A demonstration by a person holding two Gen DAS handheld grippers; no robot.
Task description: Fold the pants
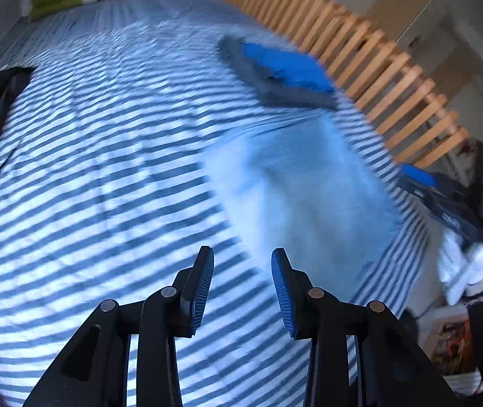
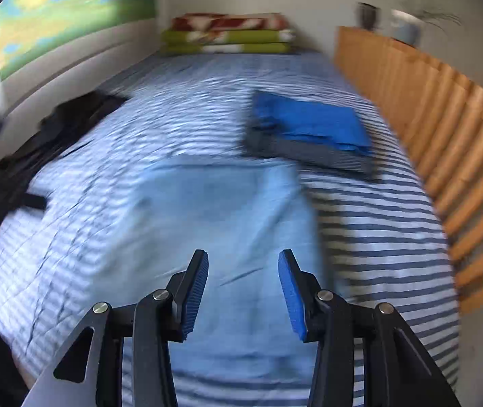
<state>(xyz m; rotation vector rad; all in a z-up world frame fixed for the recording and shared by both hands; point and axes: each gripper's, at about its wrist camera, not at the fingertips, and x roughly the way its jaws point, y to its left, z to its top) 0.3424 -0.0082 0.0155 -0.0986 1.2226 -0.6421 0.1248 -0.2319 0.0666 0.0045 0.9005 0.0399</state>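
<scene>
Light blue pants [image 1: 306,186] lie folded flat on the striped bed [image 1: 89,169], seen also as light blue pants [image 2: 221,224] in the right wrist view. My left gripper [image 1: 242,254] hangs above the bed just left of the pants, open, with nothing between its blue pads. My right gripper [image 2: 243,257] hovers over the near part of the pants, open and empty. The other gripper [image 1: 445,200] shows blurred at the right edge of the left wrist view, beside a white sleeve [image 1: 465,268].
A folded stack, bright blue on grey [image 2: 312,132], lies beyond the pants near a wooden slatted rail [image 2: 445,135]. Black garments [image 2: 48,139] sit at the bed's left side. Green and red folded blankets [image 2: 228,34] lie at the far end. The striped bed [image 2: 377,237] continues to the right.
</scene>
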